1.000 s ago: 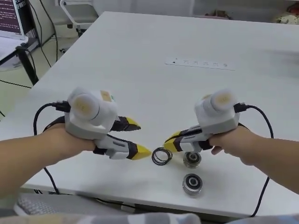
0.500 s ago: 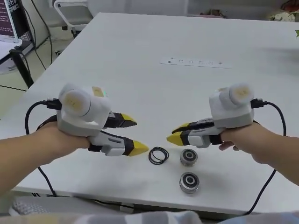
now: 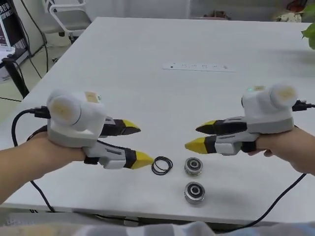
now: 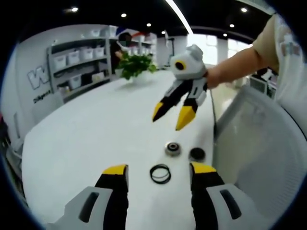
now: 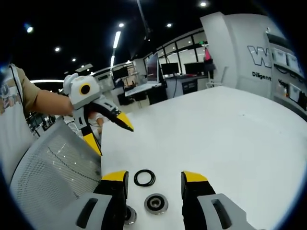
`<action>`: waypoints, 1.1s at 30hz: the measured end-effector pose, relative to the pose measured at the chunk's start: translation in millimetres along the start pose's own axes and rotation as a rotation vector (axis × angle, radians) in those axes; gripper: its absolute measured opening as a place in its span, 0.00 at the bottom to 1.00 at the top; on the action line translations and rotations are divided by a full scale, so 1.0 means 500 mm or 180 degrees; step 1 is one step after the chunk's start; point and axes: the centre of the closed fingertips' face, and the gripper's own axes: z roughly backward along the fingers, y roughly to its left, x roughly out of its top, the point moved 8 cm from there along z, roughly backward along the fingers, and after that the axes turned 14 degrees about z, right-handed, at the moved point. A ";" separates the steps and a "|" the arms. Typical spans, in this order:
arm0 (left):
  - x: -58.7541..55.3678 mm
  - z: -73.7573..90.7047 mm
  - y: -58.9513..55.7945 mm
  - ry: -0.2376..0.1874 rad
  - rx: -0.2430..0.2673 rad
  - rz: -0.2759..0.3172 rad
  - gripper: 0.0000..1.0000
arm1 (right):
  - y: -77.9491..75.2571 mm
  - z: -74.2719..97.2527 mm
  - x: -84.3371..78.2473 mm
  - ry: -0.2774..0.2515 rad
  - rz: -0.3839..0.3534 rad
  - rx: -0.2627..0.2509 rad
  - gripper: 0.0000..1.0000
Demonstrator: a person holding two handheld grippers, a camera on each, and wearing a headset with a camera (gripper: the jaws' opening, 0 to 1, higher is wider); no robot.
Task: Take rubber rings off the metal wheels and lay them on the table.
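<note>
While the bench (image 3: pixel 147 59) is carrying everything by its near edge, I am holding my left gripper (image 3: pixel 145 144) and right gripper (image 3: pixel 192 137) spread and empty above it, probably clearing room to re-aim. The wheels (image 3: pixel 193 165) are sitting between them, with the freed rings (image 3: pixel 162 165) lying flat just left.

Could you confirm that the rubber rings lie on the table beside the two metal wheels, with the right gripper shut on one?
No: the head view shows the right gripper open, holding nothing. The rubber rings do lie on the table beside the two metal wheels.
</note>
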 end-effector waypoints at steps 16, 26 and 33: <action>-0.003 0.042 -0.018 -0.0059 -0.0009 -0.0004 0.58 | 0.048 0.075 -0.028 0.0042 0.0219 -0.0002 0.67; -0.008 0.056 -0.028 -0.0102 -0.0011 0.0088 0.64 | 0.064 0.125 -0.054 0.0116 0.0274 -0.0092 0.78; 0.002 0.057 -0.042 -0.0148 -0.0032 0.0030 0.67 | 0.079 0.148 -0.063 0.0129 0.0308 -0.0142 0.85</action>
